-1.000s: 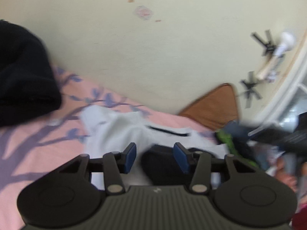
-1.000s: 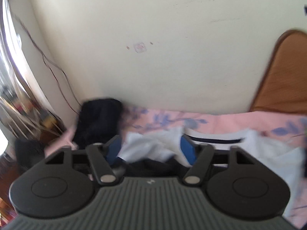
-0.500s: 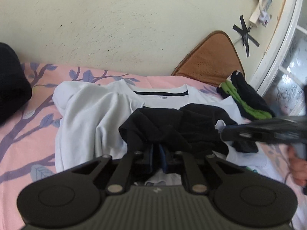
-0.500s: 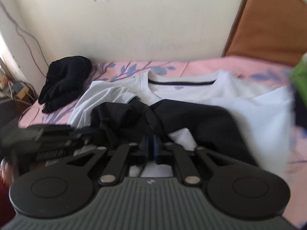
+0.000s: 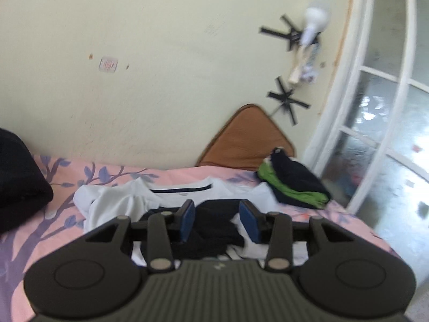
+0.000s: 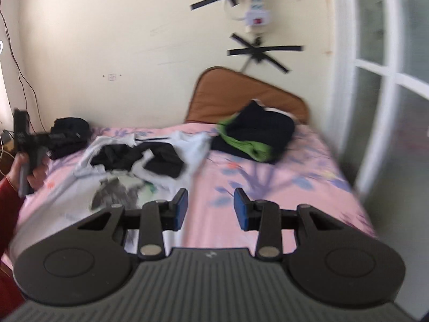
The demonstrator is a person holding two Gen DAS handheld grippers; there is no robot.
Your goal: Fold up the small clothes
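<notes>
A crumpled black garment [image 6: 161, 158] lies on a white T-shirt [image 6: 193, 145] spread on the pink bed. In the left wrist view the black garment [image 5: 214, 230] shows through the gap of my left gripper [image 5: 218, 221]. Its jaws are opening and no pad touches the cloth. The white T-shirt [image 5: 120, 204] lies behind, collar toward the wall. My right gripper [image 6: 210, 209] hovers over bare pink sheet [image 6: 268, 187], right of the clothes, jaws opening, nothing between them. From the right wrist, the left gripper [image 6: 29, 139] appears at far left in a hand [image 6: 34, 171].
A folded black and green pile [image 6: 257, 136] sits near a brown cushion [image 6: 222, 94] at the wall. A black heap [image 6: 69, 128] lies at the bed's far left corner, a grey garment [image 6: 115, 193] near the front. A white-framed glass door [image 6: 388, 107] stands at right.
Half a second ago both grippers were shut at the black garment. Both now stand open and have drawn back. The right one swung right over bare sheet, and the garment lies crumpled.
</notes>
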